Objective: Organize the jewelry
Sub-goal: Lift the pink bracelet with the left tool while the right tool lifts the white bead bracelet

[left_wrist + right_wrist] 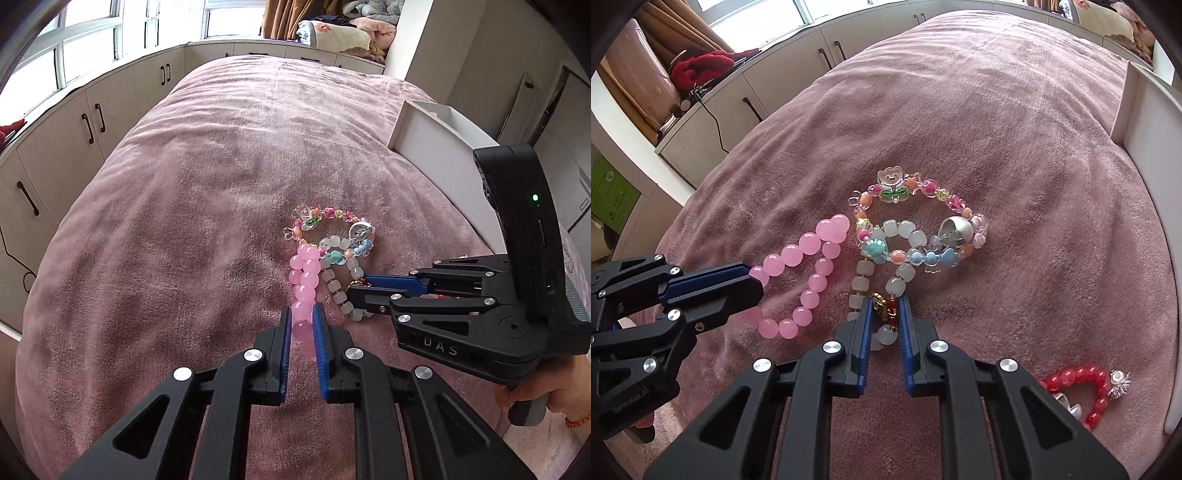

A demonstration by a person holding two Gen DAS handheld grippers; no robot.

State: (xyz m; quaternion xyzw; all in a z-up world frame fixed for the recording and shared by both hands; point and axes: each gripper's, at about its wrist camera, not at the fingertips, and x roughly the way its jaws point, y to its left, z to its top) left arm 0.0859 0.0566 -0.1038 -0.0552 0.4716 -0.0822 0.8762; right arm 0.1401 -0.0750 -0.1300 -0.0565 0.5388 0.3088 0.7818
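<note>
Three bracelets lie tangled on the pink blanket (207, 206). My left gripper (302, 314) is shut on the pink bead bracelet (306, 275), which also shows in the right wrist view (809, 258). My right gripper (884, 306) is shut on the white bead bracelet (905, 236) at its gold and red charm (886, 308). The white bracelet shows in the left wrist view (334, 277). A multicolour charm bracelet (923, 206) with a tulip charm and a silver bell lies over the white one. The two grippers stand close, side by side.
A white box (424, 129) stands on the bed's right side; its wall shows in the right wrist view (1145, 122). A red bead bracelet (1086, 387) lies at the right, near that wall. Cabinets (92, 122) run along the left under the windows.
</note>
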